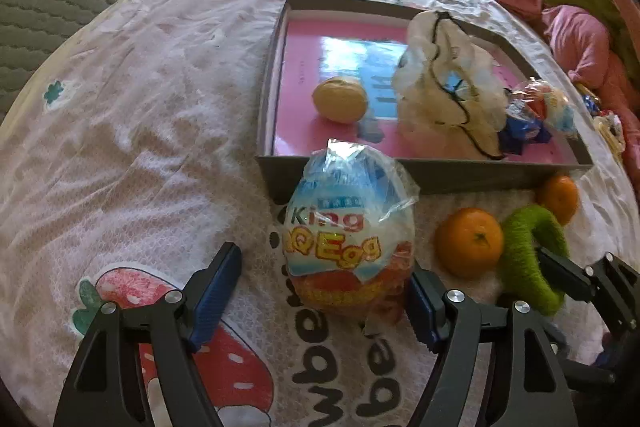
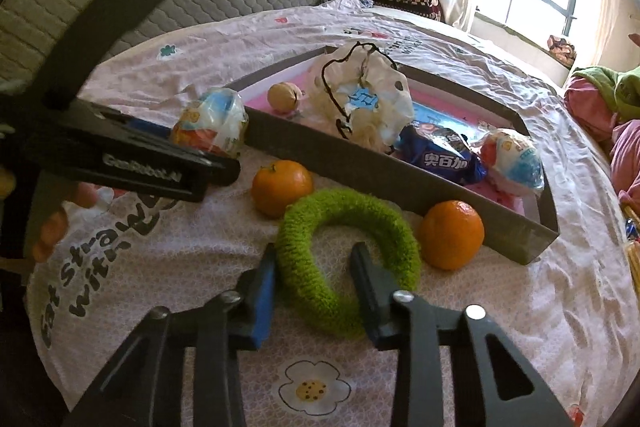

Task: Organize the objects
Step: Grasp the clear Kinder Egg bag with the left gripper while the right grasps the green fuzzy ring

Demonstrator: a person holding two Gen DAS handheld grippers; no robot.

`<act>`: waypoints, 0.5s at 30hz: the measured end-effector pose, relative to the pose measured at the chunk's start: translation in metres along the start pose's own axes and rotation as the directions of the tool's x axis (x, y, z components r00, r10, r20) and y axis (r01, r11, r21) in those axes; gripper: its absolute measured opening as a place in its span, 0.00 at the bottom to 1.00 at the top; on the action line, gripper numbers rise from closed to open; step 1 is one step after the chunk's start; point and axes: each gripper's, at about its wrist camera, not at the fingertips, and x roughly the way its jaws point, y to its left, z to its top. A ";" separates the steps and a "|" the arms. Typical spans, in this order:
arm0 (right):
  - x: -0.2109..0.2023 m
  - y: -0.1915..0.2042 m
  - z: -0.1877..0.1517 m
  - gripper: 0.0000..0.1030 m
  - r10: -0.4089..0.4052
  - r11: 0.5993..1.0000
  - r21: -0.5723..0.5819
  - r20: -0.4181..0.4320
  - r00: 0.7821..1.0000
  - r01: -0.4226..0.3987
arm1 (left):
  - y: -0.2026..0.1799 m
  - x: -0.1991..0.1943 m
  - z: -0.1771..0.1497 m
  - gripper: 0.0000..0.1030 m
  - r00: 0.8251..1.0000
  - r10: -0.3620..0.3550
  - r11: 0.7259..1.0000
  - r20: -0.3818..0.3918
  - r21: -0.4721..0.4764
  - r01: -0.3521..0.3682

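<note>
Now both tongs straddle their targets.

My left gripper (image 1: 324, 291) gapes around the plastic-wrapped toy egg (image 1: 352, 239); my right gripper (image 2: 314, 291) brackets the fuzzy green ring (image 2: 348, 259), unclamped, bound for the grey cardboard tray (image 2: 360, 163).

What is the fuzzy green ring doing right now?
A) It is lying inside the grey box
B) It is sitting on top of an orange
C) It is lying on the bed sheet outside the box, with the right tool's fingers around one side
C: the fuzzy green ring lies on the printed bed sheet in front of the shallow grey cardboard box, with the right tool straddling its near side.
</note>
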 end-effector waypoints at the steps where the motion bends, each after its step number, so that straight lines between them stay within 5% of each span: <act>1: 0.000 -0.001 0.000 0.30 0.010 1.000 0.004 0.000 1.000 -0.010 | 0.000 0.000 0.000 0.76 1.000 0.001 1.000 0.005 -0.002 -0.001; 7: 0.002 -0.006 0.001 0.23 0.053 0.998 0.031 0.007 0.999 -0.053 | 0.006 0.001 0.003 0.73 0.999 -0.018 0.999 0.045 -0.027 0.019; 12: 0.001 -0.014 0.000 0.18 0.094 0.993 0.070 0.014 0.995 -0.095 | 0.009 0.001 0.008 0.53 0.996 -0.062 0.997 0.069 -0.039 0.064; 15: 0.001 -0.013 0.001 0.17 0.096 0.993 0.066 0.017 0.995 -0.097 | 0.011 0.004 0.010 0.53 0.994 -0.082 0.995 0.069 -0.046 0.085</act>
